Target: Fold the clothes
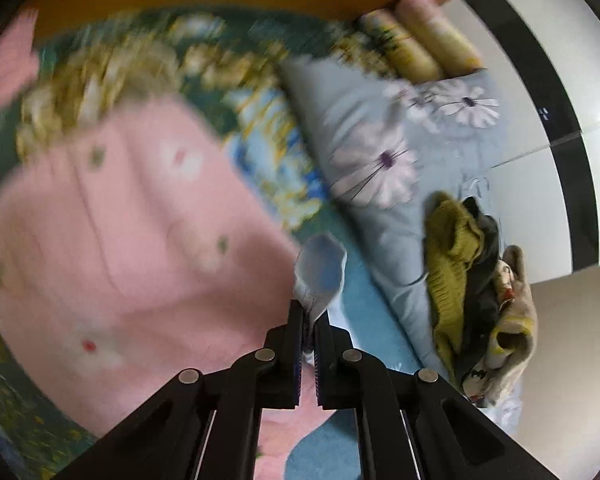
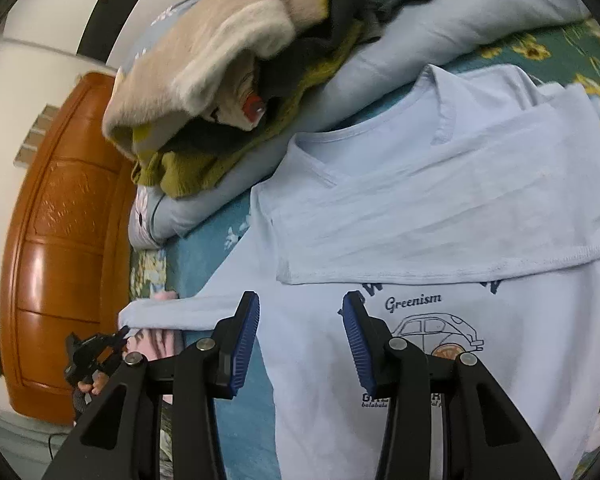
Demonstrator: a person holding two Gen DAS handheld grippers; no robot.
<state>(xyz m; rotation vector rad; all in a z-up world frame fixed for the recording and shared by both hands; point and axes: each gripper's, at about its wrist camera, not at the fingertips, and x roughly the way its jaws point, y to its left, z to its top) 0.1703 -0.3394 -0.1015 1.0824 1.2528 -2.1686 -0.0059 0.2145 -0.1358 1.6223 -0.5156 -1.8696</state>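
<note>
Pale-blue shirt (image 2: 440,208): right sleeve folded; left gripper (image 1: 309,330) clamped on left cuff (image 1: 320,272), right gripper (image 2: 300,344) wide open, empty. Next: carry cuff across chest.

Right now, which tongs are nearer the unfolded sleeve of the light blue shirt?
Left. The left tongs are shut on the cuff of the unfolded sleeve, out at the side of the light blue shirt. The right tongs hang open over its chest, apart from that sleeve.
</note>
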